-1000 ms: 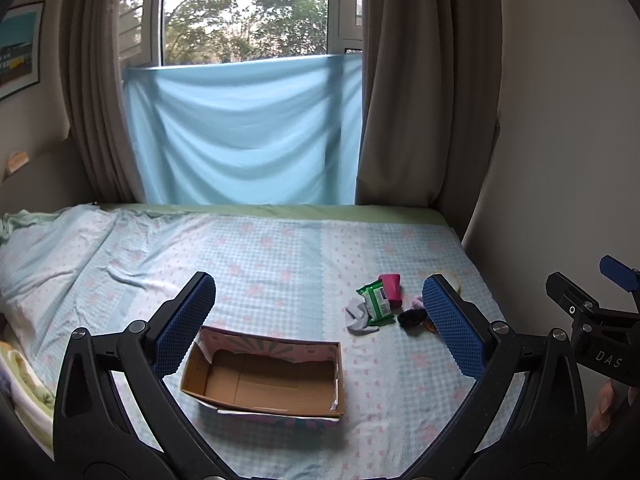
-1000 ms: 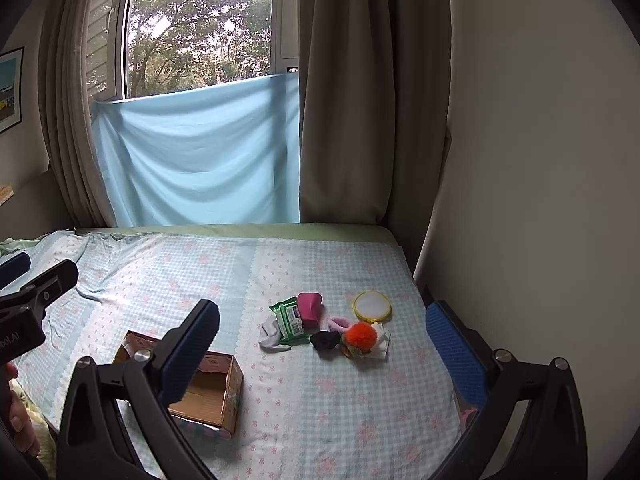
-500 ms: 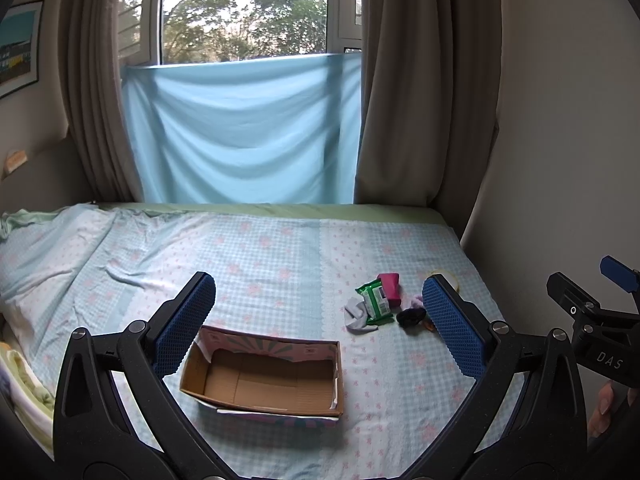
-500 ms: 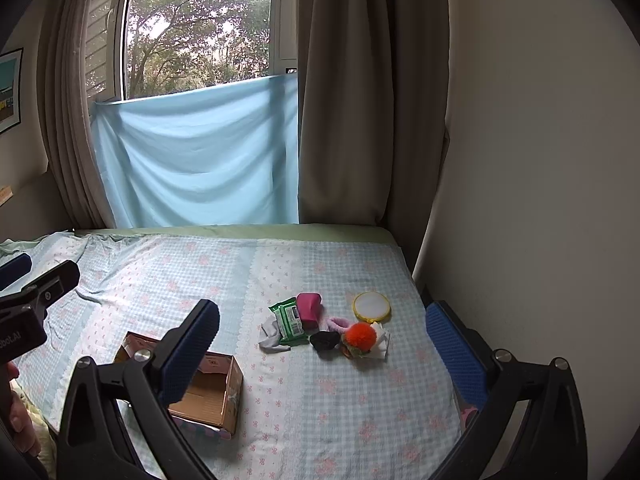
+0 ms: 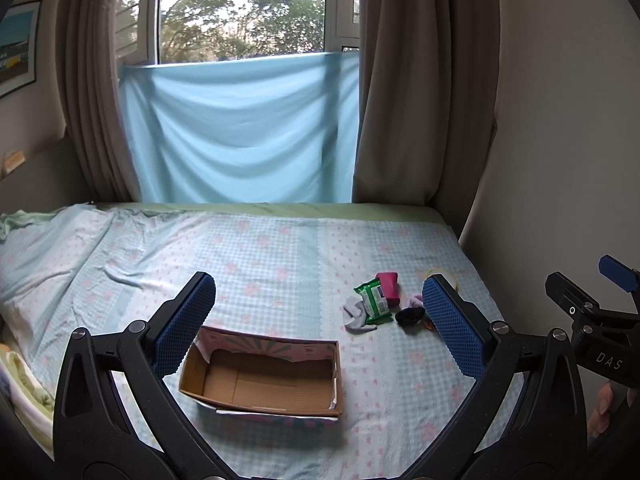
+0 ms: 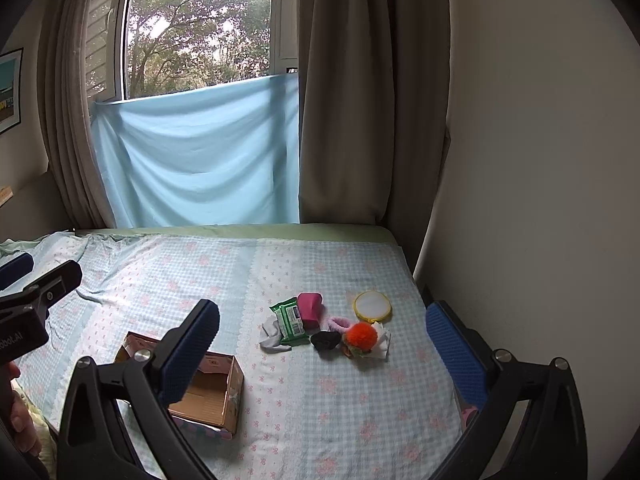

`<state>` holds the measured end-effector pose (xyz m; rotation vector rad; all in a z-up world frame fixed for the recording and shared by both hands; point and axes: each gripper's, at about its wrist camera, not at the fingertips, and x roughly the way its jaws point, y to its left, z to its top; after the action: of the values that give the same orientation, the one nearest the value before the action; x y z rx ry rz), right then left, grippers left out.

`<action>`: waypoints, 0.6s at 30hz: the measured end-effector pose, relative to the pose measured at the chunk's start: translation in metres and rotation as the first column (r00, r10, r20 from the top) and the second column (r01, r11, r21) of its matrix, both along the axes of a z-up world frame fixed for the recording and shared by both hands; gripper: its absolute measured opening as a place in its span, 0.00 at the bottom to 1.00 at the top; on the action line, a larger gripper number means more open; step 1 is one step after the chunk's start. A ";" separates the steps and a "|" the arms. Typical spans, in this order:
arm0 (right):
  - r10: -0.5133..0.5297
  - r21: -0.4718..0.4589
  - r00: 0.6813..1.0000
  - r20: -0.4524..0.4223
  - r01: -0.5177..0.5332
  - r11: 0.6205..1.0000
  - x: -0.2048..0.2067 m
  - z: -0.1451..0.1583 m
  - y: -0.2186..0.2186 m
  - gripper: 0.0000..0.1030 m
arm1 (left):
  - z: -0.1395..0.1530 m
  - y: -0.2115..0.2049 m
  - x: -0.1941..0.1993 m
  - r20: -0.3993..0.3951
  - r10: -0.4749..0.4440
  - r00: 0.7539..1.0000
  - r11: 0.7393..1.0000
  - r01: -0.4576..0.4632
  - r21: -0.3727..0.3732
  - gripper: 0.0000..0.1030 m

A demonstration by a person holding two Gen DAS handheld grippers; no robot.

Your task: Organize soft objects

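Observation:
An open, empty cardboard box (image 5: pixel 264 376) sits on the bed; it also shows in the right wrist view (image 6: pixel 208 396). A pile of small items lies to its right: a green wipes pack (image 6: pixel 290 320), a magenta pouch (image 6: pixel 310 309), a white sock (image 6: pixel 272 336), a black scrunchie (image 6: pixel 325 340), a pink scrunchie (image 6: pixel 340 323), an orange pompom (image 6: pixel 361 336) and a round yellow-rimmed pad (image 6: pixel 372 306). My left gripper (image 5: pixel 318 320) is open and empty above the box. My right gripper (image 6: pixel 322 344) is open and empty, held back from the pile.
The bed sheet (image 5: pixel 260 248) is pale blue checked with pink flowers. A wall (image 6: pixel 540 160) runs along the bed's right edge. Curtains (image 6: pixel 340 120) and a hanging blue cloth (image 5: pixel 240 132) cover the window at the head. Rumpled bedding (image 5: pixel 24 380) lies at the left.

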<state>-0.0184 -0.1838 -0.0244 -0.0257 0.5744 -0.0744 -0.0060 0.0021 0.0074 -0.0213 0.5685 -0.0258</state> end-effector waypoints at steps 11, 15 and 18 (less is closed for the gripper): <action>0.002 -0.002 1.000 0.000 -0.002 1.000 0.000 0.001 0.003 1.00 | 0.000 0.000 0.003 -0.004 -0.002 1.000 1.000 0.002 -0.003 1.00; 0.002 0.001 1.000 -0.003 -0.002 1.000 0.002 0.001 0.004 1.00 | -0.002 0.000 0.006 -0.009 -0.002 1.000 1.000 0.002 -0.004 1.00; 0.001 0.002 1.000 -0.002 -0.001 1.000 0.005 0.001 0.006 1.00 | -0.003 0.002 0.008 -0.011 -0.002 1.000 1.000 0.001 -0.005 1.00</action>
<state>-0.0132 -0.1782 -0.0237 -0.0242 0.5765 -0.0730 0.0022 0.0045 0.0043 -0.0254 0.5793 -0.0284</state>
